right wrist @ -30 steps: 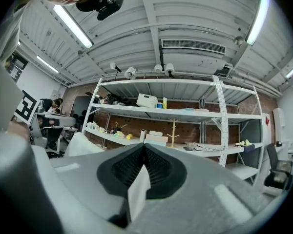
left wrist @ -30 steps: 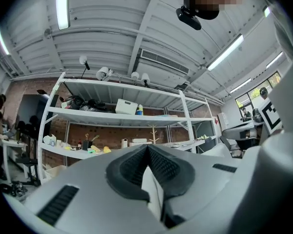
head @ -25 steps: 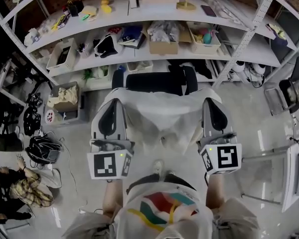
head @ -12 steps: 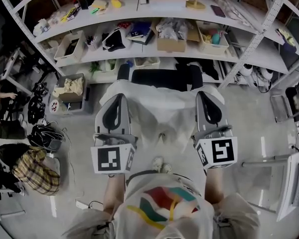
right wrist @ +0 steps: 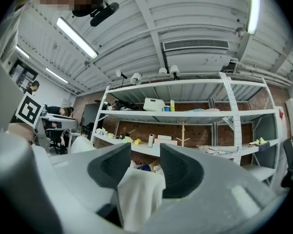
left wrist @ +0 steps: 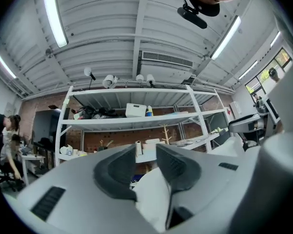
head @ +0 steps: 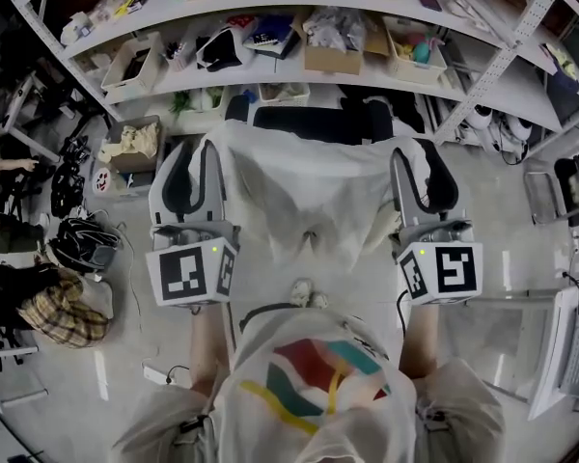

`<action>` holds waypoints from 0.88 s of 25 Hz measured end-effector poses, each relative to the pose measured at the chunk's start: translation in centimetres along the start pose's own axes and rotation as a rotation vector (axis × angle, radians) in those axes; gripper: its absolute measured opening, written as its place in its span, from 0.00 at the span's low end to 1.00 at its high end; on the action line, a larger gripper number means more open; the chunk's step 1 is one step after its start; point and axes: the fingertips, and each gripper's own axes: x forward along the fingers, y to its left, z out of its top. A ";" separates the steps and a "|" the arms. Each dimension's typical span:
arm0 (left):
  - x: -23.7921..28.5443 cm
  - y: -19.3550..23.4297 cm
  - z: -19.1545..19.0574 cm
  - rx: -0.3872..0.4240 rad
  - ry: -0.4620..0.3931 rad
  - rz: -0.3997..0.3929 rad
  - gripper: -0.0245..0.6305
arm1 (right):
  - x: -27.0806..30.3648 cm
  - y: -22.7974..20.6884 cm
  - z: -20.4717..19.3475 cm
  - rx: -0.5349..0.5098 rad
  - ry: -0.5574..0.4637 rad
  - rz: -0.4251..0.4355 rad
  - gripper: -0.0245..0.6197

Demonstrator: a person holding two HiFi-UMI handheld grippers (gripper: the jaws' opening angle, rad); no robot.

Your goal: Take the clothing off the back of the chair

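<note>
Grip check, left gripper (head: 195,152): in the left gripper view its 2 jaws stand a narrow gap apart and have just been opening a little. A fold of the white clothing (head: 304,196) fills the lower part of that gap and touches both pads (left wrist: 175,172), so we read it as pinched.

The right gripper (head: 425,154) has also just been opening its jaws, which stand slightly wider than the left pair. A thicker fold sits between them, against both pads, so we read a grip here as well.

Position: the clothing is stretched between the 2 grippers, its top edge running nearly straight from left to right. The rest hangs on the near side, toward the person (head: 314,394). The black back of the chair (head: 314,123) shows just beyond the top edge, on the far side. We cannot tell whether the cloth touches the chair top or hangs free of it.

Relation that matters: the long axis of the clothing runs left to right, parallel to the chair back. Each gripper holds 1 end, and neither is nearer the chair.

Our judgement: the cloth can come away only toward the near side, so both grippers need to draw back together, level with each other. With both pairs of jaws loosening, 1 corner could slip and drop.
</note>
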 end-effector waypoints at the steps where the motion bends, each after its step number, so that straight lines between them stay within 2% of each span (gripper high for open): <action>1: 0.0 0.2 -0.6 -0.005 0.020 -0.010 0.28 | -0.3 -0.4 -0.5 -0.003 0.017 -0.009 0.31; 2: 0.0 0.4 -1.4 -0.012 0.039 -0.016 0.33 | -0.6 -0.8 -1.0 -0.005 0.035 -0.020 0.31; 7: -0.3 1.1 -5.4 -0.038 0.126 -0.033 0.34 | -2.0 -2.5 -3.5 0.049 0.105 -0.054 0.33; 11: -0.7 1.6 -8.5 -0.026 0.215 -0.037 0.36 | -2.6 -3.2 -5.1 0.025 0.167 -0.068 0.34; 17: 0.1 2.5 -10.9 -0.037 0.284 -0.037 0.39 | -2.5 -3.2 -7.3 0.036 0.232 -0.070 0.34; 22: 1.4 2.7 -13.0 -0.036 0.335 -0.070 0.42 | -2.6 -3.4 -8.9 0.040 0.269 -0.085 0.34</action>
